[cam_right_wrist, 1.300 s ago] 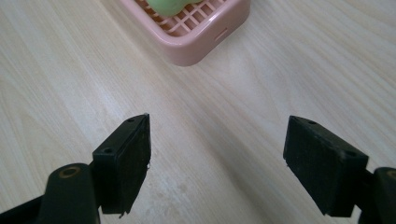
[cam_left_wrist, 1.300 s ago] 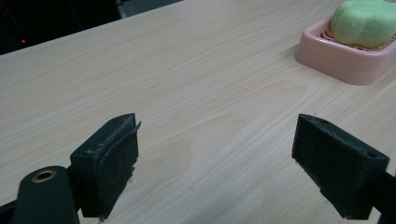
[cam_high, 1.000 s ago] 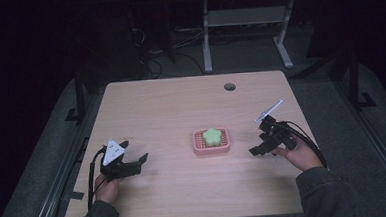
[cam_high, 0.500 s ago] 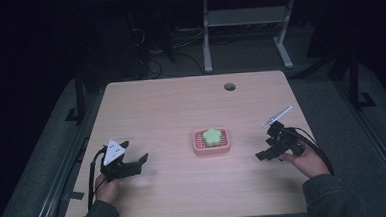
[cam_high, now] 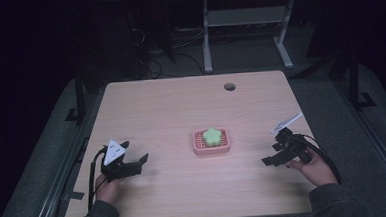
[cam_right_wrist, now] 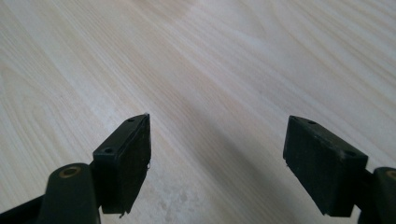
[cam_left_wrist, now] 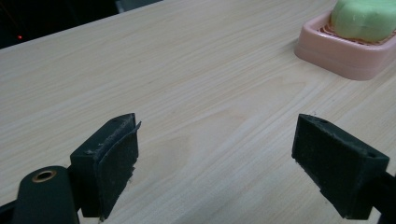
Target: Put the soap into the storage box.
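Soap, green and flower-shaped, lay in a pink dish at the table's middle, between both grippers and touched by neither. Left gripper rested near the front left edge, jaws spread wide and empty. Right gripper was held low at the right side, likewise spread over bare wood.

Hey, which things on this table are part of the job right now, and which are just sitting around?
Part of the job:
- green star-shaped soap
- pink soap dish holding it
- left gripper, open
- right gripper, open

Just there:
- table, bare wood
- cable hole near the far edge
- desk frame on the floor beyond
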`<state>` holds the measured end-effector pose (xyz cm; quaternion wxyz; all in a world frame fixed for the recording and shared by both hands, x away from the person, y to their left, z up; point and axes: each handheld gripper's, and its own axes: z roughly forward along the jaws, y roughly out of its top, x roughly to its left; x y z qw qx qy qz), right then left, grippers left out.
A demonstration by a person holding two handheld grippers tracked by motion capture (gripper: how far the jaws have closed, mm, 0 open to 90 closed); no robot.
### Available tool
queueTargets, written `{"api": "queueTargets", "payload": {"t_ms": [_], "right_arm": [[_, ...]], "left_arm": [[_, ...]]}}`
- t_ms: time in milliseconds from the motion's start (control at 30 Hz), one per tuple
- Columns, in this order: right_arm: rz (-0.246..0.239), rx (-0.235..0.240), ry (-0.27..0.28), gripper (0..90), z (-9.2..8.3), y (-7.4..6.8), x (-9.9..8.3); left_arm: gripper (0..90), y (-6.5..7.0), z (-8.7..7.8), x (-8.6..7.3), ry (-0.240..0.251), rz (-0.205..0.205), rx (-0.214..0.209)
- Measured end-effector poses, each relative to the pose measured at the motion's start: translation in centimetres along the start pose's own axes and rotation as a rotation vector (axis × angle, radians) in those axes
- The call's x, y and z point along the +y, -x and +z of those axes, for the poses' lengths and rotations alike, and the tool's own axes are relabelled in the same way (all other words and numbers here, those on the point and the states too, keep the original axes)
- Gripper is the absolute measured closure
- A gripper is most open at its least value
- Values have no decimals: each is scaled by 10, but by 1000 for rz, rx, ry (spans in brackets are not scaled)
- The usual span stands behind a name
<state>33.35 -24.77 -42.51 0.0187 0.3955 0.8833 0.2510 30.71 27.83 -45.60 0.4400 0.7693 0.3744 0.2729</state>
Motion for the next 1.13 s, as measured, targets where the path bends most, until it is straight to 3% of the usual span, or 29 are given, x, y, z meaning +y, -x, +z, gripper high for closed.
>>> {"api": "queueTargets", "payload": {"t_ms": [867, 1133], "right_arm": [[50, -17, 65, 230, -3, -6, -43], [70, -38, 180, 223, -6, -23, -70]], "left_arm": [[143, 1, 2, -1, -12, 3, -4], [143, 1, 3, -1, -11, 6, -4]]}}
